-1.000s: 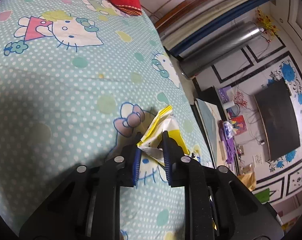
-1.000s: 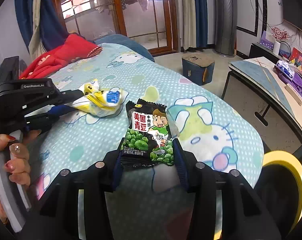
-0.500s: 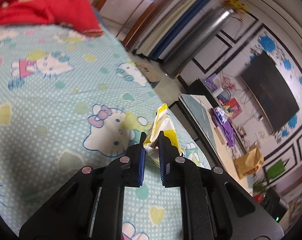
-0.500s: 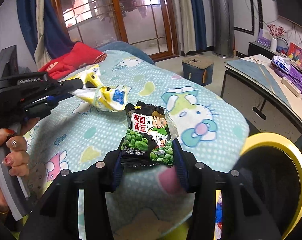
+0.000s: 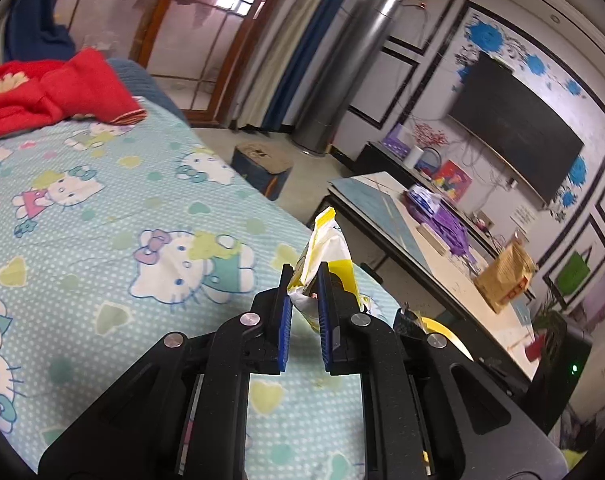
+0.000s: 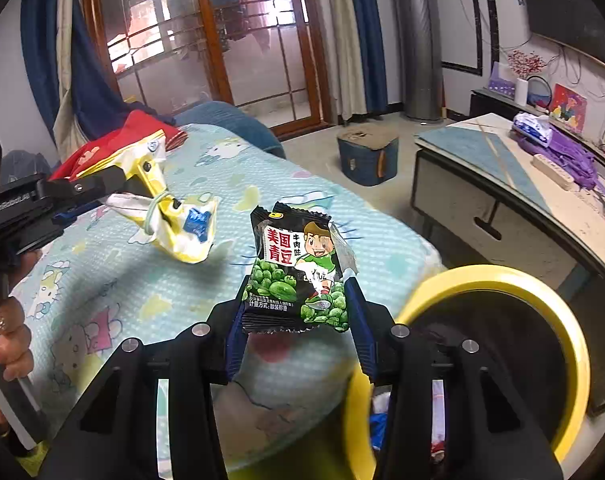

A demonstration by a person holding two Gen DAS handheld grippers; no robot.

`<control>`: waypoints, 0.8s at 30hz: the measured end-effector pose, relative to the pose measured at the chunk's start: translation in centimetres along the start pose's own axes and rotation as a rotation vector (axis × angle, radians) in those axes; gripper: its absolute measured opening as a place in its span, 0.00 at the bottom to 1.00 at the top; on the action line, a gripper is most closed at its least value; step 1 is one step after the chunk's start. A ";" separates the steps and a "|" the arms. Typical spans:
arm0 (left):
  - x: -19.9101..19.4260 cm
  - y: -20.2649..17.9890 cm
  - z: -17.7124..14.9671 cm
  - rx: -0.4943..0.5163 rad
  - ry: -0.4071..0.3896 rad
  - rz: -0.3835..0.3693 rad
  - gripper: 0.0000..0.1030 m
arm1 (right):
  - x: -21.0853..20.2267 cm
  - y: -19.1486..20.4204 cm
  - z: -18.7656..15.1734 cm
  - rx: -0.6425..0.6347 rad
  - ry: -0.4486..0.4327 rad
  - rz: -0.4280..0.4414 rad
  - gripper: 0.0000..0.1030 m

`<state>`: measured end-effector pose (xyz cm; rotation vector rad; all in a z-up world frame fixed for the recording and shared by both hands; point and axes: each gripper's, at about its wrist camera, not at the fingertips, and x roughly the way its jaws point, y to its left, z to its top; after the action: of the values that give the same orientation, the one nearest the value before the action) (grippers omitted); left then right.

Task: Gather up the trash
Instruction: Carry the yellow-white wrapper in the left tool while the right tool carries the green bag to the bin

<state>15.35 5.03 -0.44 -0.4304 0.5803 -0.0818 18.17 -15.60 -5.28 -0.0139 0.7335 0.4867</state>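
Note:
My left gripper (image 5: pixel 303 280) is shut on a crumpled yellow and white wrapper (image 5: pixel 322 244) and holds it above the bed; that wrapper (image 6: pixel 174 220) also shows at the left of the right wrist view, hanging from the left gripper's fingers (image 6: pixel 86 190). My right gripper (image 6: pixel 298 316) is shut on a black and green pea snack packet (image 6: pixel 298 272), held upright above the bed's corner. A bin with a yellow rim (image 6: pixel 498 280) stands just right of and below the packet; its rim (image 5: pixel 442 326) peeks out in the left wrist view.
The bed has a light blue cartoon-cat sheet (image 5: pixel 102 208) with a red blanket (image 5: pixel 42 92) at its far end. A low table (image 6: pixel 502 168) with purple items stands to the right, a blue stool (image 6: pixel 366 152) on the floor beyond.
My left gripper has lifted the yellow wrapper off the sheet and carried it up and toward the bed's corner. My right gripper has carried the packet closer to the yellow-rimmed bin.

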 end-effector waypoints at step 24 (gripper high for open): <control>1.0 -7.9 -3.4 0.211 0.064 -0.118 0.07 | -5.5 -7.5 -2.4 0.101 -0.027 -0.136 0.42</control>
<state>14.71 -3.66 -0.23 -0.2570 0.6022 -0.2686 16.39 -25.04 -4.74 0.0366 0.7243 0.3194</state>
